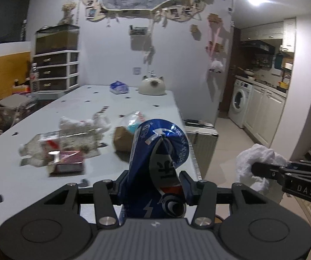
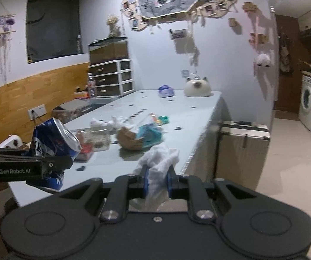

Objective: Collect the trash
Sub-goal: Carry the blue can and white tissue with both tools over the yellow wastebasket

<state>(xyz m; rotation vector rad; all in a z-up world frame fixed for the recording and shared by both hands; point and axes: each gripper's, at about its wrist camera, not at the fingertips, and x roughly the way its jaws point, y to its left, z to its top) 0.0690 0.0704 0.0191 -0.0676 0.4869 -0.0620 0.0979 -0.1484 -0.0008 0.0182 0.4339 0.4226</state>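
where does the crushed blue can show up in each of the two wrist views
Left wrist: the crushed blue can stands bottom centre, clamped in the left gripper.
Right wrist: same can at far left.
Shared landmark: the cat-shaped white pot on the table's far end.

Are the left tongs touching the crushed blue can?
Touching. In the left wrist view, the left tongs press both pads against the sides of the crushed blue can, which is held lifted above the table.
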